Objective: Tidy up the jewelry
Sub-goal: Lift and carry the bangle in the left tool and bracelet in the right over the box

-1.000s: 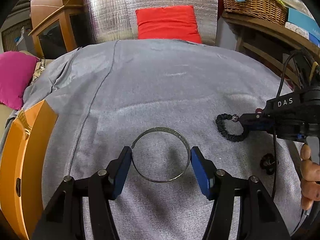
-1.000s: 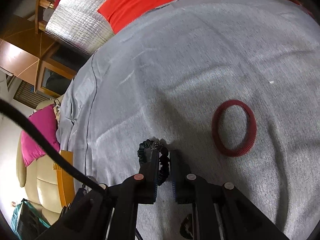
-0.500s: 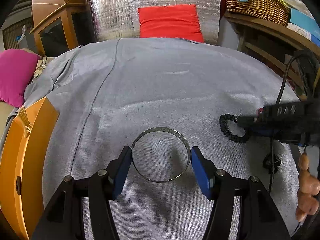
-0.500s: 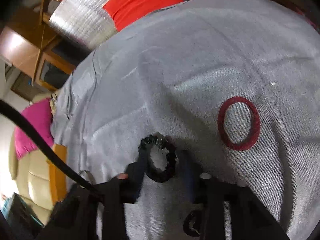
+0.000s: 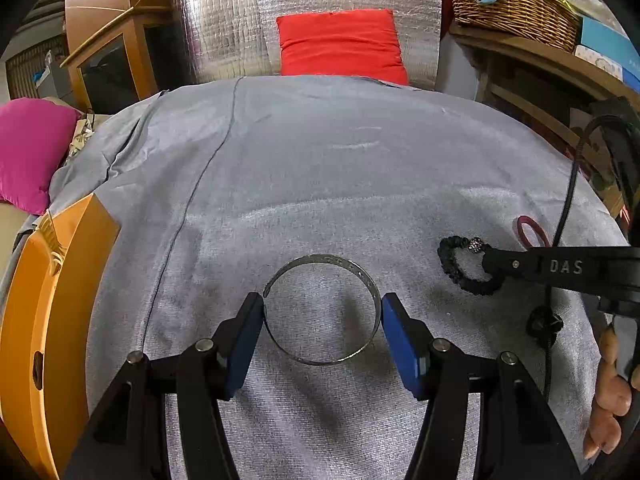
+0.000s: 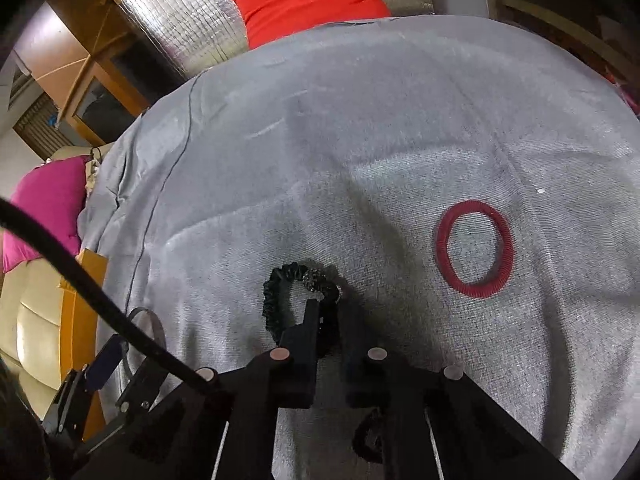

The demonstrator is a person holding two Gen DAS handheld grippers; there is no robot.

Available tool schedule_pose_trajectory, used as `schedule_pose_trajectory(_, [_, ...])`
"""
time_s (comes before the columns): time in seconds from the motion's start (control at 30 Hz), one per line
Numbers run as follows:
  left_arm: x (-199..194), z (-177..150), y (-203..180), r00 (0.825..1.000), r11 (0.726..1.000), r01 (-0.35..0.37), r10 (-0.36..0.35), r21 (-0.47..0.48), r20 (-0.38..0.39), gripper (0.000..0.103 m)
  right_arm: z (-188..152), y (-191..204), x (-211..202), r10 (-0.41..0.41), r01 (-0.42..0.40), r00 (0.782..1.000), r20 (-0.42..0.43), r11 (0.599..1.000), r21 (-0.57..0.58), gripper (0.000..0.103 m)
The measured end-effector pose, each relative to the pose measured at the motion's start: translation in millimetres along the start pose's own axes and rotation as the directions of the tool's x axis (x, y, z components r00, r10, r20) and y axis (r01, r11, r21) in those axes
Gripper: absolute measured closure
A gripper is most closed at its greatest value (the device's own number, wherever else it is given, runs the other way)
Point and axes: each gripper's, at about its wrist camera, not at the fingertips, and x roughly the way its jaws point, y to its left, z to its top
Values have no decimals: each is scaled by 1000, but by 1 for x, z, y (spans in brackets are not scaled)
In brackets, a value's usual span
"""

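A silver open bangle [image 5: 322,310] lies flat on the grey cloth [image 5: 320,168] between the fingers of my left gripper [image 5: 322,320], which is open around it. A black beaded bracelet [image 6: 298,300] lies to its right. My right gripper [image 6: 332,320] straddles the bracelet's right side with a narrow gap between its fingers; its left finger sits inside the loop. It also shows in the left wrist view [image 5: 494,266] beside the black bracelet [image 5: 460,270]. A dark red ring bangle [image 6: 474,254] lies further right.
An orange box [image 5: 44,320] stands at the cloth's left edge. A small black item [image 5: 544,322] lies under the right gripper. A red cushion [image 5: 340,46], a pink cushion [image 5: 34,152] and a wicker basket [image 5: 516,4] are beyond the cloth.
My right gripper let go of the black bracelet, opened, then closed in again around its right side. The bracelet shifted slightly. My left gripper and the silver bangle stayed put.
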Motion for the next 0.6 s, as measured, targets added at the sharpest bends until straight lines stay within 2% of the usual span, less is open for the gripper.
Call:
schedule_pose_trajectory(0.27, [-1,-1,-1,1000,1000,-5,5,-3,-1,41,-5,-10,-22,60,-60,998,17,998,24,94])
schedule_pose_trajectory(0.6, [-11,-10,-7,1000,1000,-4,4,9,7,41,-19,-16,-47,87,-89,995,41,995,33,94])
